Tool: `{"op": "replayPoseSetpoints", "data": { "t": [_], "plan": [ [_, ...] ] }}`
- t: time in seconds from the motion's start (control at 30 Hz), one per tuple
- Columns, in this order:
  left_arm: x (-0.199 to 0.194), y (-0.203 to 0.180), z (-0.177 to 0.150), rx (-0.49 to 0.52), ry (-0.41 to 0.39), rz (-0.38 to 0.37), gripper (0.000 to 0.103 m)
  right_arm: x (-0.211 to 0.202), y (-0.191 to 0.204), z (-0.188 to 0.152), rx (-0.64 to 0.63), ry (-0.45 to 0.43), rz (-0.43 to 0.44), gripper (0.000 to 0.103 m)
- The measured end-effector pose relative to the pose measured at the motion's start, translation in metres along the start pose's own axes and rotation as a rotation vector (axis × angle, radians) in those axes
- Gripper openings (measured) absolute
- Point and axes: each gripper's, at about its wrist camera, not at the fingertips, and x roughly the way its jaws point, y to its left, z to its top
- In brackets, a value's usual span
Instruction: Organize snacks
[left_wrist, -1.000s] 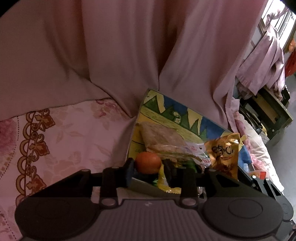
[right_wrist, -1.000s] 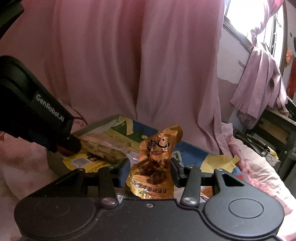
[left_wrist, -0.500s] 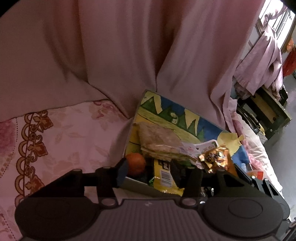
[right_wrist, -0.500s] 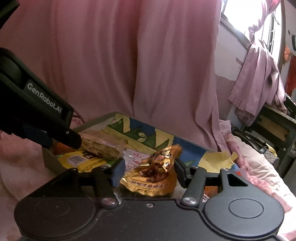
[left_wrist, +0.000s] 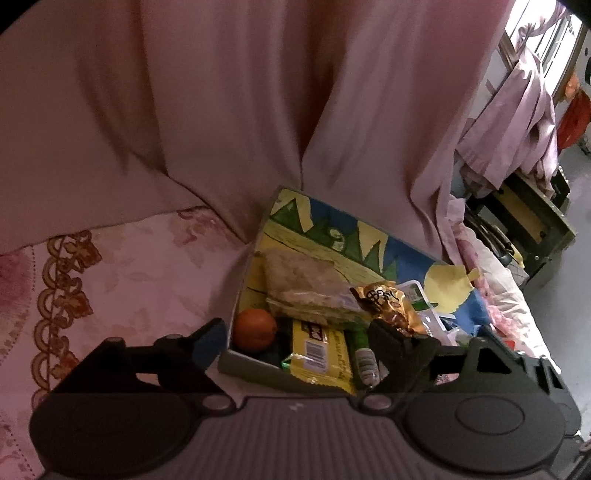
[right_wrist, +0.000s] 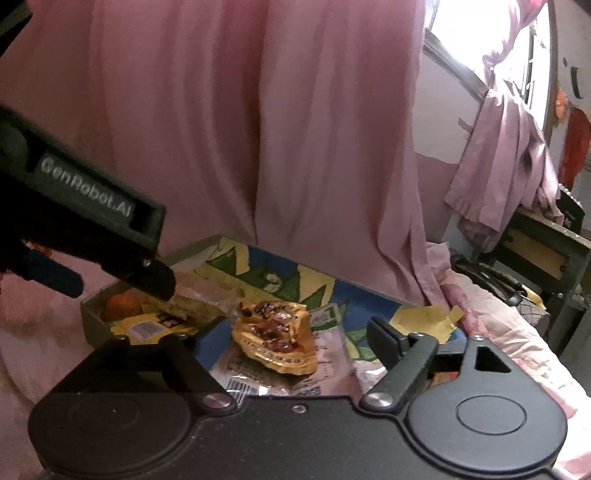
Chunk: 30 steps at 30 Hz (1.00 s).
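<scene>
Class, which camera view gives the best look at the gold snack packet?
The right wrist view: the gold packet lies unobstructed between its open jaws, crinkled face and print showing. In the left wrist view, the packet is smaller, and a jaw hides its lower end.

Pink curtain (left_wrist: 229, 110), floral bedsheet (left_wrist: 122, 273)

Both views dim, pinkish cast. Daylight comes from the window (right_wrist: 491, 48) up right of the right gripper, blown out to white there. Curtain (left_wrist: 221, 110) ahead is soft, folds in deep shadow. Box (left_wrist: 328, 236) just ahead is lit enough to read colours; gold pack (right_wrist: 275, 332) shows small glare spots. Print on packs possibly motion-blurred, not legible. Tool bodies near-black, little detail. Strong fisheye bend at edges, dark vignette in the corners.
</scene>
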Motion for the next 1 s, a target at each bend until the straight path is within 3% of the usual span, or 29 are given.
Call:
{"op": "replayPoseSetpoints", "data": {
  "t": [0.37, 0.63, 1.0],
  "plan": [
    [-0.020, -0.012, 0.003, 0.017, -0.067, 0.025, 0.102, -0.025, -0.027, 0.016, 0.078, -0.040, -0.045, 0.096],
    [-0.033, -0.024, 0.005, 0.046, -0.109, 0.058, 0.102, -0.045, -0.045, 0.025, 0.106, -0.070, -0.062, 0.102],
    [-0.061, -0.033, -0.004, 0.090, -0.171, 0.134, 0.103, -0.080, -0.072, 0.030, 0.165, -0.081, -0.089, 0.102]
  ]
}}
